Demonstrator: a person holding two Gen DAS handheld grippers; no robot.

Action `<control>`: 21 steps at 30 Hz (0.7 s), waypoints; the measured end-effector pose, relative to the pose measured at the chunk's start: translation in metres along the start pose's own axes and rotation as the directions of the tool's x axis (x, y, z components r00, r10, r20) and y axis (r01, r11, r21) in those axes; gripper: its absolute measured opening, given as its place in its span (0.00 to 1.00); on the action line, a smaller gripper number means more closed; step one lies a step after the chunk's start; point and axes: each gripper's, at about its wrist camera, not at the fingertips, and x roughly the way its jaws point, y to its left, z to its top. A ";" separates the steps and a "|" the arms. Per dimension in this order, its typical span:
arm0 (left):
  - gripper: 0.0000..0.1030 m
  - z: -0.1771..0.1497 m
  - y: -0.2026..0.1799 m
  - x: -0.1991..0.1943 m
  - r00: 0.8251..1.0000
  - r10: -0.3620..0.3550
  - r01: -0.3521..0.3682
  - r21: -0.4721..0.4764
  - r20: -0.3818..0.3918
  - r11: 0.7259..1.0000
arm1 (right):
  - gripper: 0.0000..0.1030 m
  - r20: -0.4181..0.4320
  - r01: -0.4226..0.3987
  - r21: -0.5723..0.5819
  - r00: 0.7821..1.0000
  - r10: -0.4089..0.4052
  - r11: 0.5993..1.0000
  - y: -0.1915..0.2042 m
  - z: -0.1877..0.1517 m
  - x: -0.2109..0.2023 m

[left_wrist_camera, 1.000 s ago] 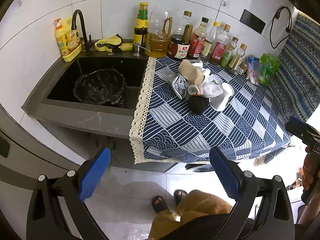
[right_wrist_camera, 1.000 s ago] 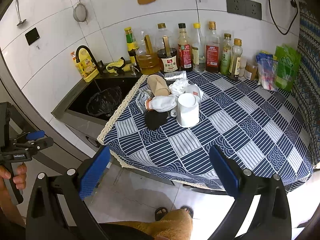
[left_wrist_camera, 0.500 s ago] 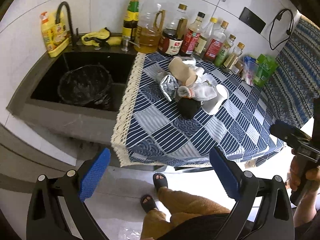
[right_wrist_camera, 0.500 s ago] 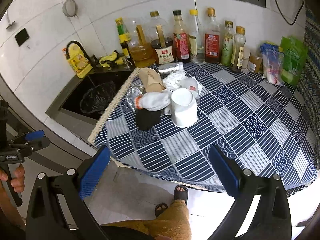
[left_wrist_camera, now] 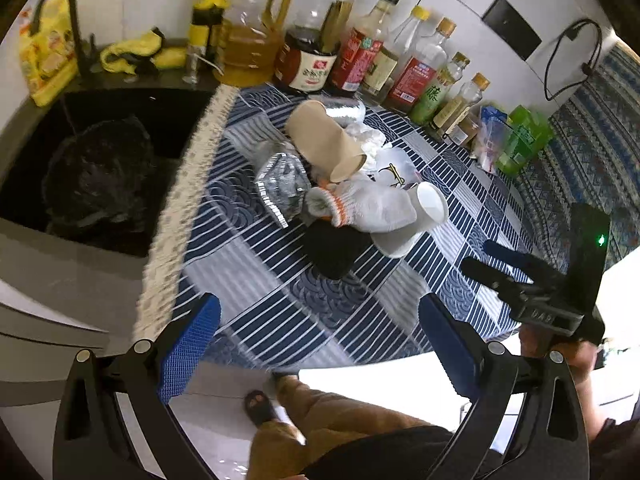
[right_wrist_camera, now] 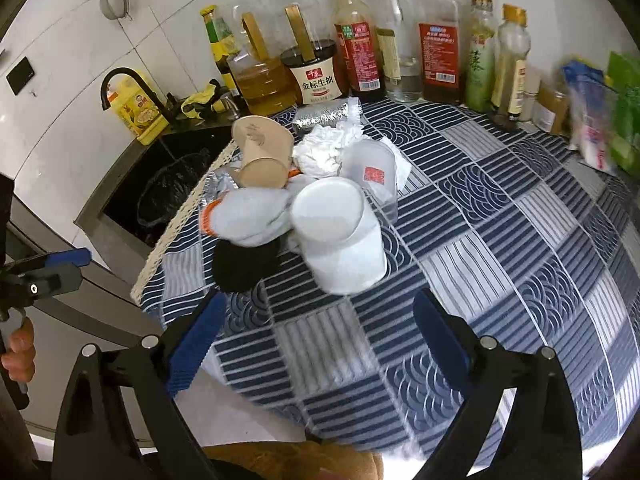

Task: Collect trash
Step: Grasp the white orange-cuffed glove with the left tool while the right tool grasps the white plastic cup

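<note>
A heap of trash lies on the blue patterned tablecloth (right_wrist_camera: 500, 240): a white paper cup (right_wrist_camera: 340, 236) on its side, a brown paper cup (right_wrist_camera: 262, 152), a white work glove (right_wrist_camera: 248, 216) with an orange cuff, a black cloth (right_wrist_camera: 244, 266), crumpled tissue (right_wrist_camera: 324, 150), a clear plastic cup (right_wrist_camera: 372, 174) and foil (left_wrist_camera: 282, 188). A black-lined bin (left_wrist_camera: 96, 172) sits in the sink. My right gripper (right_wrist_camera: 318, 334) hovers just short of the white cup, its jaws closing slightly from wide, nothing between them. My left gripper (left_wrist_camera: 320, 340) is open and empty above the table's front edge.
Sauce and oil bottles (right_wrist_camera: 360, 52) line the wall behind the heap. Packets (right_wrist_camera: 592, 120) sit at the back right. A black tap (right_wrist_camera: 132, 88) and yellow soap bottle (left_wrist_camera: 44, 64) stand by the sink. A person's sandalled foot (left_wrist_camera: 260, 404) is below.
Both grippers have dropped and come in toward the table, so the trash heap looks much larger. The right gripper's jaws have narrowed a little.
</note>
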 end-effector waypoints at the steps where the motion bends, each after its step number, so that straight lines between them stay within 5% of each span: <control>1: 0.93 0.005 0.000 0.010 1.000 -0.012 0.011 -0.010 -0.011 1.000 | 0.89 0.004 -0.016 -0.007 1.000 0.016 1.000 -0.004 0.002 0.007; 16: 0.92 0.047 0.014 0.096 0.988 -0.144 0.133 -0.170 -0.057 0.976 | 0.86 -0.009 -0.093 -0.126 0.996 0.092 0.988 -0.026 0.022 0.071; 19: 0.92 0.050 0.012 0.102 0.987 -0.150 0.137 -0.184 -0.063 0.973 | 0.68 -0.007 -0.103 -0.170 0.995 0.103 0.980 -0.023 0.023 0.075; 21: 0.89 0.052 0.011 0.107 0.985 -0.162 0.147 -0.189 -0.066 0.971 | 0.67 -0.007 -0.103 -0.186 0.995 0.104 0.977 -0.023 0.023 0.078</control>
